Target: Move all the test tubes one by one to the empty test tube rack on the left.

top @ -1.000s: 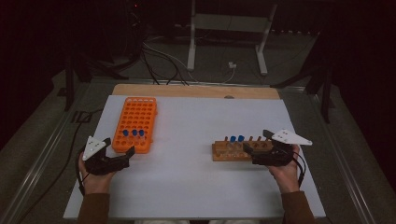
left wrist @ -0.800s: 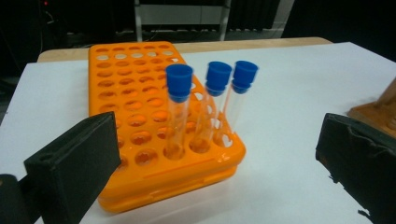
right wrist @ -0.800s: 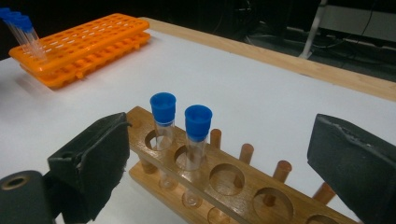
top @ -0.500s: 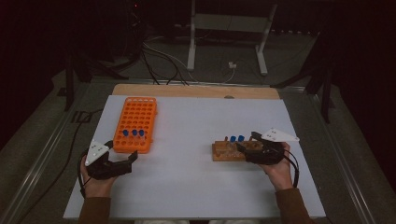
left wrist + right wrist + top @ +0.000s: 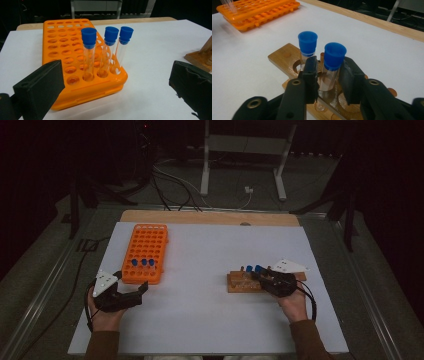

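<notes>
A wooden rack (image 5: 237,284) at the right holds two blue-capped test tubes. My right gripper (image 5: 258,275) reaches into it from the right. In the right gripper view its jaws have just been closing, and the right gripper (image 5: 328,80) now grips the glass of the nearer tube (image 5: 334,56); the other tube (image 5: 307,43) stands free behind it. An orange rack (image 5: 145,245) at the left carries three capped tubes (image 5: 107,45) in its front row. My left gripper (image 5: 132,284) rests open just in front of that rack, and the left gripper (image 5: 116,96) has nothing between its jaws.
Both racks stand on a white board (image 5: 210,325) with a wooden strip (image 5: 210,217) along its far edge. Beyond the table are a metal stand (image 5: 240,145) and cables on the dark floor. Open board lies between the two racks.
My right gripper has moved left and down onto the wooden rack and closed its jaws around a tube. The left hand has stayed about where it was.
</notes>
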Demonstrator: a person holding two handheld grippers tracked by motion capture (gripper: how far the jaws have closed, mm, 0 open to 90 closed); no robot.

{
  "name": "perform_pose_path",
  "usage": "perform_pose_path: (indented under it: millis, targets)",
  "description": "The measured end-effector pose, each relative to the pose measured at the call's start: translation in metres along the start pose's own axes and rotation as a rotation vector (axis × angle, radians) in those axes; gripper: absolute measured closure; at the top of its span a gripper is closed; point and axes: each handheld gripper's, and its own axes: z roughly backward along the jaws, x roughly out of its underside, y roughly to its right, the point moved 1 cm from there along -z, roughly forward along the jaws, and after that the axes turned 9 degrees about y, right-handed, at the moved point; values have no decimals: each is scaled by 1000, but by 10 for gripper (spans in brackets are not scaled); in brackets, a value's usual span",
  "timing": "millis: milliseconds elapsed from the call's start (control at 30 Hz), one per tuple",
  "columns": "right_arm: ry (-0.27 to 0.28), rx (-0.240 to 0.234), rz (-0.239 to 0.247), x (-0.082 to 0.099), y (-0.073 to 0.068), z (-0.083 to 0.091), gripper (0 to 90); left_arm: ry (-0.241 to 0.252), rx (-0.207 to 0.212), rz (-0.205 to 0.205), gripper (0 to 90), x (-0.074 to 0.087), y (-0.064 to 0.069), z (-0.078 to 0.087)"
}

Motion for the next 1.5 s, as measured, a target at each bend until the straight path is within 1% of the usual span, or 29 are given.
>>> perform_pose_path:
  millis: [167, 267, 467, 633, 900, 1100, 1500]
  targets:
    - [15, 3, -2, 1, -2, -2, 760, -1, 0, 1, 6, 0, 0, 0]
    - [20, -2, 4, 1, -4, -2, 768, -1, 0, 2, 6, 0, 0, 0]
    - [24, 1, 8, 1, -5, 0, 771, -3, 1, 4, 6, 0, 0, 0]
    - [43, 5, 7, -3, -4, 4, 771, -2, 3, 4, 6, 0, 1, 0]
    - [74, 6, -10, -7, -2, 9, 771, -5, 4, 1, 6, 1, 1, -1]
    - [91, 3, -14, -13, -3, 13, 771, -3, 4, 2, 6, 0, 1, -1]
    - [102, -3, -18, -20, -4, 16, 770, -2, 5, 3, 6, 0, 2, -1]
